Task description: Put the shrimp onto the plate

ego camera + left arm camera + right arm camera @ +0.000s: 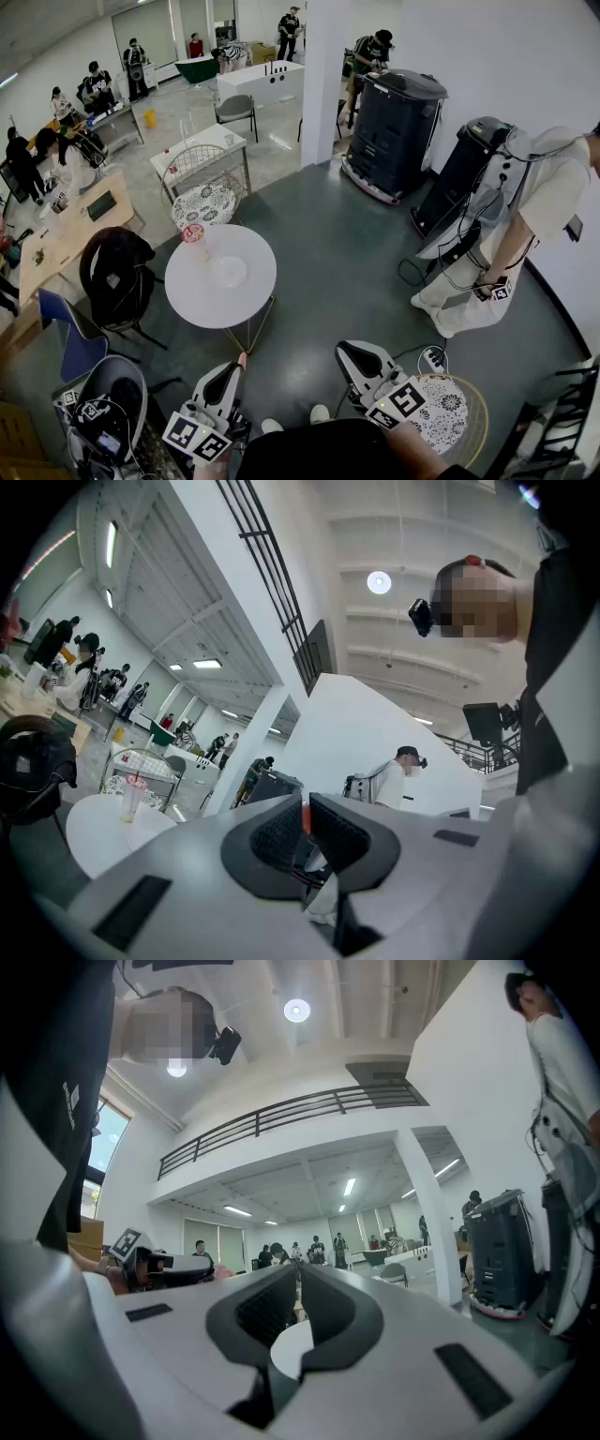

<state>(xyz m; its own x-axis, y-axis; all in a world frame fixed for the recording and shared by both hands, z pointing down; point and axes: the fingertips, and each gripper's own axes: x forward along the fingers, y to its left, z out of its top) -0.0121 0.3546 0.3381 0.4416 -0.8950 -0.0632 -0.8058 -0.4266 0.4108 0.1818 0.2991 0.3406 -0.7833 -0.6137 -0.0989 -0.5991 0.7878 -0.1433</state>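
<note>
A round white table point(202, 298) stands ahead of me with a clear plate point(228, 272) near its middle and a pink drink cup point(193, 234) at its far edge. My left gripper point(240, 365) is low at the bottom left, short of the table, pointing toward it. In the left gripper view its jaws point(306, 810) are nearly together on a small orange-red piece, the shrimp point(305, 817). The table point(89, 829) and cup point(129, 799) lie far off at the left there. My right gripper point(346, 355) is beside it, shut point(298, 1275) with nothing between its pads.
A person in white point(511, 230) stands at the right by two black machines point(394, 131). A chair draped with a black jacket point(117, 272) and a blue chair point(66, 330) flank the table's left. A patterned round stool point(448, 410) and power strip point(433, 359) sit near my right side.
</note>
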